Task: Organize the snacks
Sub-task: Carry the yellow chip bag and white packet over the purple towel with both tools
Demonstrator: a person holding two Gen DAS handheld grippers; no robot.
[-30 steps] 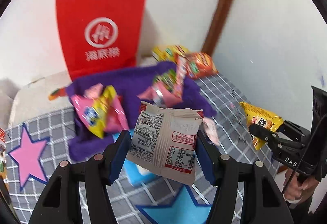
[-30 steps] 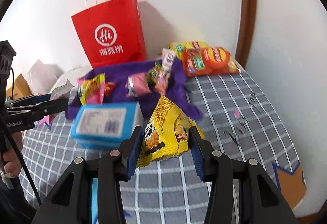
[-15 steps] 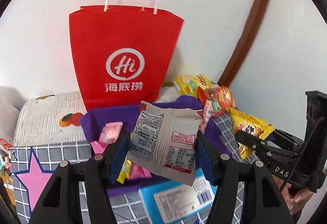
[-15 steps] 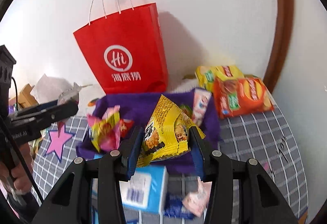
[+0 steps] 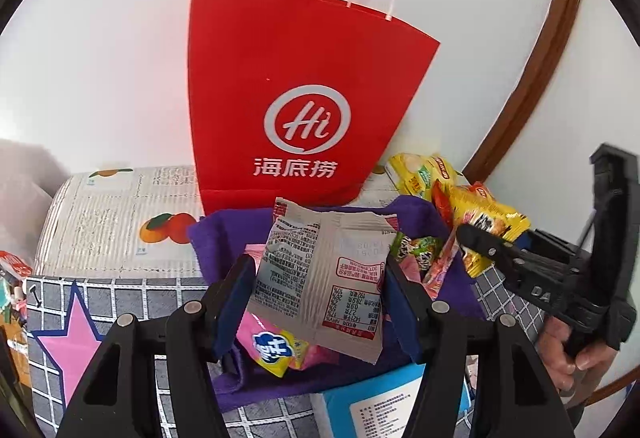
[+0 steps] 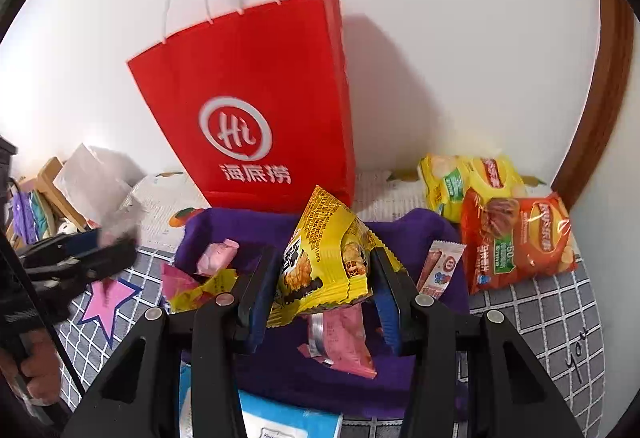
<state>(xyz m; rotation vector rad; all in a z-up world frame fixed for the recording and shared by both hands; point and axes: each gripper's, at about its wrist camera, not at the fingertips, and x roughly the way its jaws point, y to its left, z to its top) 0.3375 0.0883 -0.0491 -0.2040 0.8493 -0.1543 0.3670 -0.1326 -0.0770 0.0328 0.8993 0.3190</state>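
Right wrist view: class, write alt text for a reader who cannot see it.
A hand-held gripper holds a yellow snack packet before a red paper bag standing against a white wall. Below, more snacks lie on a purple cloth.

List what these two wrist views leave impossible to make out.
- Inside of the red paper bag: its mouth faces up and away in both views.
- Front of the silver packet, left wrist view: only its printed back shows.
- Blue box: cut off by the bottom edge and by gripper arms.
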